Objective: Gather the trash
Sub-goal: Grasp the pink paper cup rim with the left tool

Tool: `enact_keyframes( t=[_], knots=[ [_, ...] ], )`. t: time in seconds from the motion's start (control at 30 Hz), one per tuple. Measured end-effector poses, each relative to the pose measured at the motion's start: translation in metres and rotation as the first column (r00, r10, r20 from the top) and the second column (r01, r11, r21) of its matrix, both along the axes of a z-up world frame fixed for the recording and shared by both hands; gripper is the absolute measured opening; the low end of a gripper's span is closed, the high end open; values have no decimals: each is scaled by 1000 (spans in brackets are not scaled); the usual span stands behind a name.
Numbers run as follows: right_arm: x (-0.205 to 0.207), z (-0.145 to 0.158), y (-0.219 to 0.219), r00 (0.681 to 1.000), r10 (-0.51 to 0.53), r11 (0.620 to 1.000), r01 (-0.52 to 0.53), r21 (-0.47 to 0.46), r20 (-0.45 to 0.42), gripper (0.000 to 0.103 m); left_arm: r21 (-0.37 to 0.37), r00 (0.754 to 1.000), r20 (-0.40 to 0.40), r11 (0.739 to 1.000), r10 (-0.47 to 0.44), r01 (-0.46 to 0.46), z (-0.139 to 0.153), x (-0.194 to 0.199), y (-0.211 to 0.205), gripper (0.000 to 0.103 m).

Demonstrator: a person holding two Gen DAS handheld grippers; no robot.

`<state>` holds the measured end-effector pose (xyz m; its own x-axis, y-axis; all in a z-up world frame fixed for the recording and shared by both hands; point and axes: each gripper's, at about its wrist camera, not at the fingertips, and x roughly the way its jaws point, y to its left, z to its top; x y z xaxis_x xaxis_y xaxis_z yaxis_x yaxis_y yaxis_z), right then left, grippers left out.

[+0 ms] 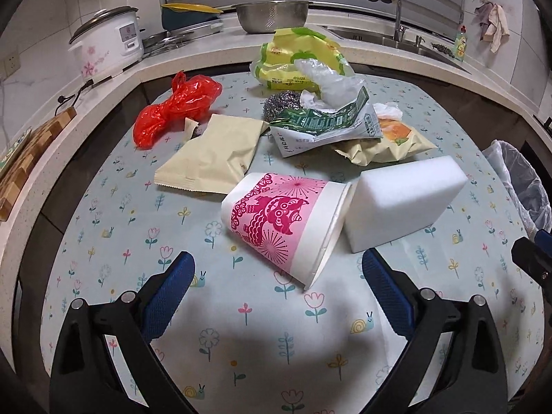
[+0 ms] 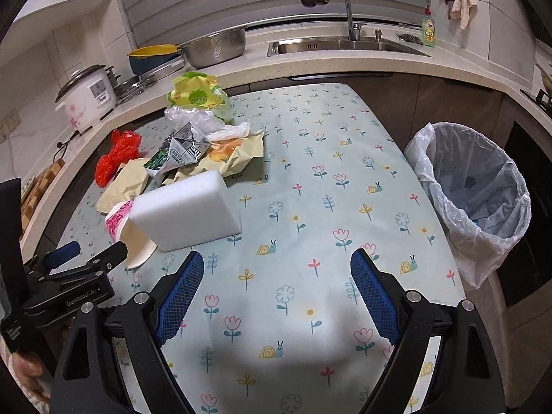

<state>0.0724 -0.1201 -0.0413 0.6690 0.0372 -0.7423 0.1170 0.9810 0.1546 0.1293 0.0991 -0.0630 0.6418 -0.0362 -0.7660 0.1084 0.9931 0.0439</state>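
Observation:
A pink-and-white paper cup (image 1: 283, 226) lies on its side on the flowered table, touching a white foam block (image 1: 403, 200). Behind them lie a beige wrapper (image 1: 214, 155), a red plastic bag (image 1: 172, 107), a green-and-white carton (image 1: 324, 120), a steel scourer (image 1: 281, 103) and a yellow-green package (image 1: 300, 55). My left gripper (image 1: 276, 276) is open just short of the cup. My right gripper (image 2: 276, 276) is open and empty over bare table, right of the foam block (image 2: 188, 210) and the cup (image 2: 127, 231). A bin with a clear liner (image 2: 472, 189) stands at the table's right edge.
A counter curves behind the table with a rice cooker (image 1: 107, 41), a steel colander (image 1: 272, 15), a sink and tap (image 2: 341, 7) and a soap bottle (image 2: 428, 31). A wooden board (image 1: 31, 151) lies on the left counter. The left gripper's body (image 2: 69, 283) shows at the right view's left.

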Motion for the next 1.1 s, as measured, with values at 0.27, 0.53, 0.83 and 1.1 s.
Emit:
enact_keyframes(
  t=[0.27,0.53,0.83,1.1],
  knots=[
    [8,-7,7,1000,15,1000,-15,-1,-21,84,-14,999,-42,1000,15,-16,-17,15,3,73],
    [18,-9,11,999,25,1000,-25,3,-26,84,-28,998,-60,999,29,-31,-19,22,10,36],
    [56,9,18,997,73,997,-74,21,24,84,-46,997,-47,997,65,-67,-8,25,24,11],
    [112,12,28,989,148,986,-150,78,31,84,-54,994,-56,994,93,-96,3,24,25,9]
  ],
)
